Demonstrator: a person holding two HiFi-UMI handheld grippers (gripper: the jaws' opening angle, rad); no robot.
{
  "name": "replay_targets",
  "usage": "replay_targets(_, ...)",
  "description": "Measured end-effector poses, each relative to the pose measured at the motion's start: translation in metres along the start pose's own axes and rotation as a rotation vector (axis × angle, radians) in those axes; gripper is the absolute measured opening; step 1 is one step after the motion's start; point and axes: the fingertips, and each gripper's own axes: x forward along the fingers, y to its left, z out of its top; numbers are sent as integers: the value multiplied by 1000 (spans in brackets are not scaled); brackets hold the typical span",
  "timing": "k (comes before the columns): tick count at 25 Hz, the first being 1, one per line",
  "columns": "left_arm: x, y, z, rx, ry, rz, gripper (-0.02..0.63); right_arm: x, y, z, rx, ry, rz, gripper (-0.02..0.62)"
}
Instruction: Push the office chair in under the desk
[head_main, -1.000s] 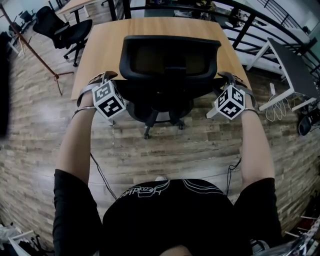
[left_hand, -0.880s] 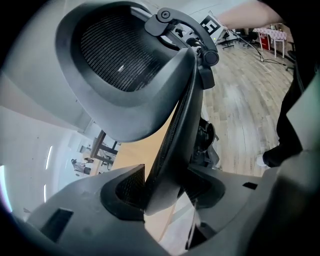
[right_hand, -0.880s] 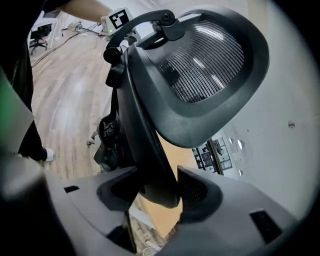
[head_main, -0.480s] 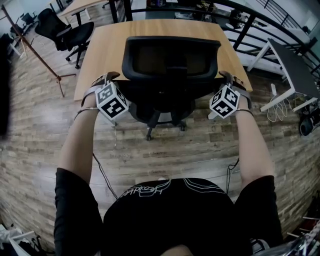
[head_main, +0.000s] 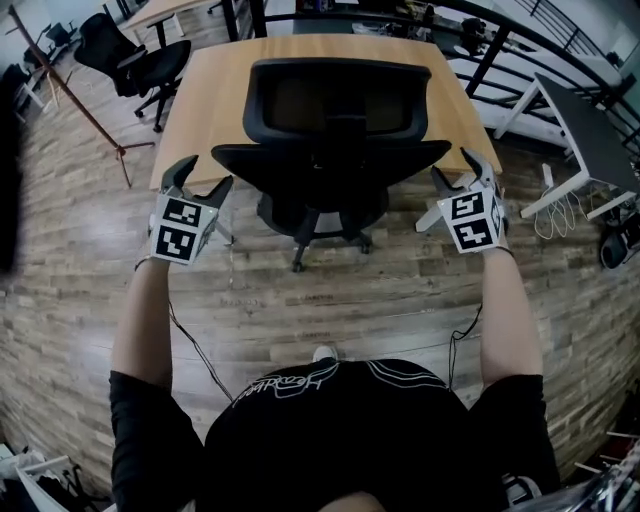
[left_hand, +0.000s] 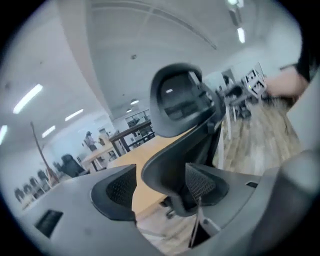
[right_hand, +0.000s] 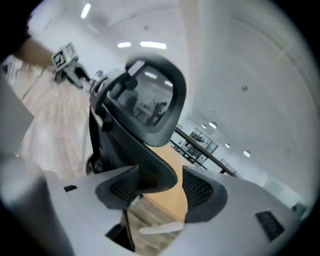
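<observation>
**Both jaws opening, chair between them at the tabletop**

You are holding the left gripper (head_main: 203, 178) and the right gripper (head_main: 457, 170) out at either side of the chair (head_main: 333, 110), so the chair is standing between your two pairs of jaws. Both pairs are opening at this moment. Their pads are spreading wide and are pinching nothing.

In the left gripper view, the end of the chair's black wing is showing in the gap between the pads, with no pad pressing on it. The right gripper view is giving you the same picture: the wing's other end is lying in the gap, and the jaws are standing clear of it. From the head view, each wing end is sitting just ahead of its jaw tips and a little to the inside.

The chair is turning its back to you and facing the tabletop (head_main: 215, 90). Its backrest is rising ahead of the jaws and overlapping the tabletop's near edge. Its wheeled base (head_main: 315, 238) is resting on the wood floor (head_main: 330, 310) between the two grippers, nearer to you than the jaw tips. How far the seat is reaching under the tabletop is not showing.

A second chair (head_main: 135, 55) is standing well beyond the left jaws and off to their left. A white table (head_main: 590, 140) is standing to the right of the right jaws.
</observation>
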Motion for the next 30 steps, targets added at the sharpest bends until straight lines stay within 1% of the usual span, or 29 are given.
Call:
replay_targets(2,-24,-25,16,-218,-82,-70,285,-26,19,15,178,-78,89,278)
replay_targets(3,-36,-41,26,-306,-124,-113,285,-40,29,21,241,-115,134,278)
replay_targets(4,-48,-58,36,-371,-161,-156,284,-56,39,27,285,-149,172,278)
replay_targets(6,-71,-92,57,-442,-221,-232,284,-90,54,39,329,-211,226,276)
replay_targets(9,-101,-146,85,-501,-293,-330,282,-142,74,54,382,-299,311,276)
replay_targets(11,-116,-184,93,-550,-320,-389,281,-175,95,60,486,-342,417,271)
replay_targets(12,-124,-203,95,-579,-327,-417,269,-191,108,61,543,-356,475,265)
replay_targets(13,-134,-221,95,-608,-333,-444,243,-207,121,62,585,-370,524,251)
replay_targets(14,-146,-237,95,-629,-341,-467,217,-224,133,62,609,-387,556,220)
replay_targets(15,-160,-251,97,-641,-352,-487,189,-241,141,62,619,-408,575,191)
replay_targets(17,-188,-274,103,-653,-377,-514,82,-275,150,59,610,-459,583,139)
replay_targets(19,-215,-294,111,-667,-405,-537,42,-308,154,54,562,-511,562,102)
replay_targets(21,-239,-314,115,-660,-432,-557,25,-338,160,48,517,-541,556,57)
replay_targets(23,-257,-337,112,-623,-439,-567,11,-365,166,40,532,-552,592,44)
replay_targets(26,-278,-365,105,-600,-420,-579,8,-398,166,23,642,-557,665,40)
replay_targets(28,-293,-378,104,-581,-422,-570,6,-417,165,13,716,-566,711,40)
replay_targets(30,-305,-389,102,-558,-419,-547,7,-435,167,4,740,-575,732,40)
